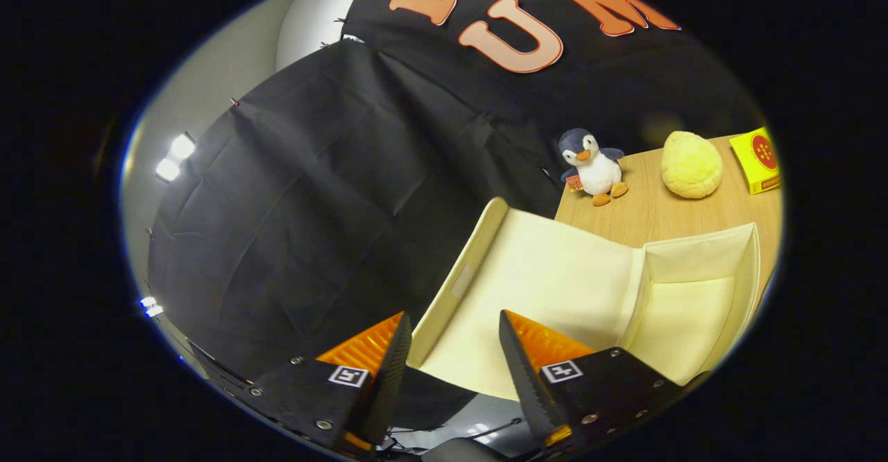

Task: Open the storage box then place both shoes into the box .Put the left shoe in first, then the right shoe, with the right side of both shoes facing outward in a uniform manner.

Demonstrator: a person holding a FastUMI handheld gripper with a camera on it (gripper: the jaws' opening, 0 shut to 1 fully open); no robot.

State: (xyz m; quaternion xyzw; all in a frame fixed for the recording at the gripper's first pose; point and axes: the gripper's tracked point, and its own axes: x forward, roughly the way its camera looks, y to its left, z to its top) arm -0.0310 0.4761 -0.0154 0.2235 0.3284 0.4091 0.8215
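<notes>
Our gripper (454, 351) stands with fingers apart, empty, the storage box's (687, 295) flung-back lid (548, 288) just ahead. We judge opening done; both shoes remain to be placed.

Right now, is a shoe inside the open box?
No, the box is open and holds nothing, and the fingers stand apart over its lid.

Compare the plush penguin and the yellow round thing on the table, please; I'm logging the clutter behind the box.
The penguin is grey and white with orange feet; the yellow lump is one pale colour. The penguin sits upright with flippers out; the lump is a plain rounded mound. Both rest on the wooden table, beyond the open box and the gripper, whose fingers are apart.
</notes>
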